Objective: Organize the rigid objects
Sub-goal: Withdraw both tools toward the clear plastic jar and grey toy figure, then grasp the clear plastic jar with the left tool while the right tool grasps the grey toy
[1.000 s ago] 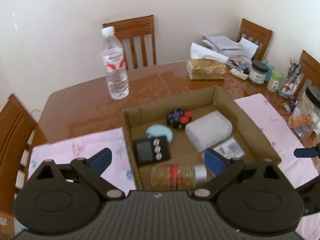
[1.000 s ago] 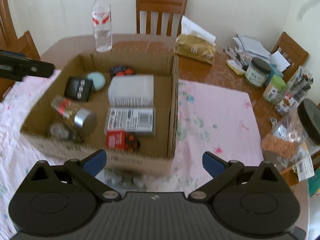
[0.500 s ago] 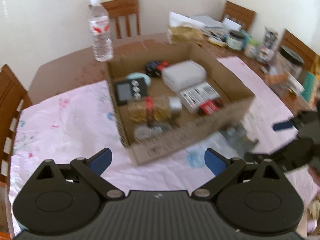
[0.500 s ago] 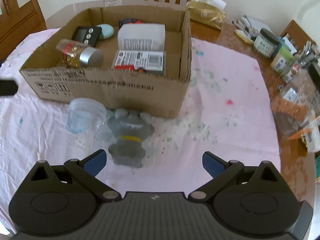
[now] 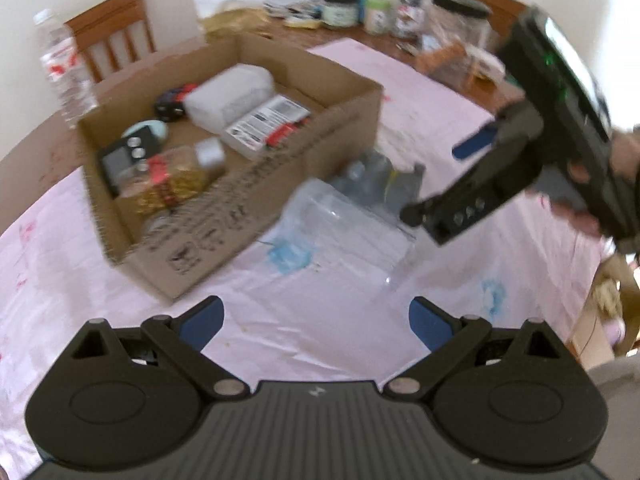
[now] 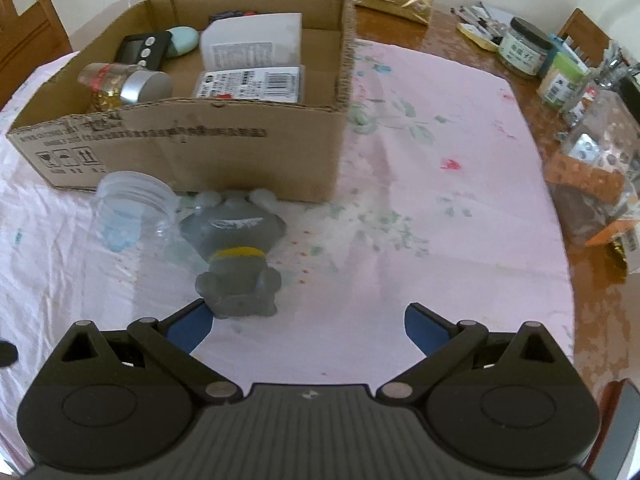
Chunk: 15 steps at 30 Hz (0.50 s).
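The little grey toy figure with a yellow band around its neck (image 6: 236, 254) is lying on its back on the pink flowered cloth (image 6: 420, 220) that is covering the table. Its head is pointing at the brown cardboard box (image 6: 180, 148) and looks to be touching the box's front wall or sitting just beside it. A clear plastic jar with no lid (image 6: 128, 208) is lying on its side just to the left of the toy, very close to it.

The right tool (image 6: 306, 326) is hanging low over the cloth near the toy's feet, and its blue fingers are spread wide with nothing between them. The left blue finger (image 6: 188, 326) is sitting right by the toy's feet, so the toy is off to the left of the gap. The left tool (image 5: 316, 320) is also wide open and empty, and it is facing the clear jar.

Inside the box, a black timer (image 6: 142, 50), a jar of gold bits with a silver lid (image 6: 128, 84), a white box (image 6: 252, 42) and a flat packet with a barcode (image 6: 252, 84) are already sitting. I think the step in hand is reaching for the two things outside the box. Next, the right tool needs to slide left so the toy is sitting between its fingers, then squeeze and lift it over the box wall.
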Available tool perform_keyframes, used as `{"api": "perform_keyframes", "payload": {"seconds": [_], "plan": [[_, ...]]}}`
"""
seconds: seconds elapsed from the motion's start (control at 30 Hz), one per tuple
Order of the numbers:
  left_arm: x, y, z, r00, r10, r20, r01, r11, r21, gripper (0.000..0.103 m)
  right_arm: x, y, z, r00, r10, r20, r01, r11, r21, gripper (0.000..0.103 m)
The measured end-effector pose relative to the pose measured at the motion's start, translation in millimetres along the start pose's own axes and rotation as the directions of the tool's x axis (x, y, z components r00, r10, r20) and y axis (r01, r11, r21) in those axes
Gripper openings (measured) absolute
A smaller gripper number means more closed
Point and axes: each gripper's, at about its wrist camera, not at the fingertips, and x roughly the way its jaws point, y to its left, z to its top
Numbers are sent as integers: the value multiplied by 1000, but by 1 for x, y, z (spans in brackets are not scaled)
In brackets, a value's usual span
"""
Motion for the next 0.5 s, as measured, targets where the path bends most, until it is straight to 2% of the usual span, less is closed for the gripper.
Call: {"api": "perform_keyframes", "payload": {"seconds": [0.17, 0.3, 0.5], "plan": [[22, -8, 7, 1000, -15, -17, 17, 996, 84, 99, -1, -13, -5, 1000, -17, -11, 17, 999, 37, 103], [39, -10, 16, 1000, 5, -28, -1, 992, 130, 99, -2, -16, -10, 1000, -9, -29, 10, 999, 41, 103], [54, -12, 26, 1000, 3, -29, 2, 983, 181, 99, -3, -18, -20, 998, 37, -44, -34, 997, 71, 103]]}}
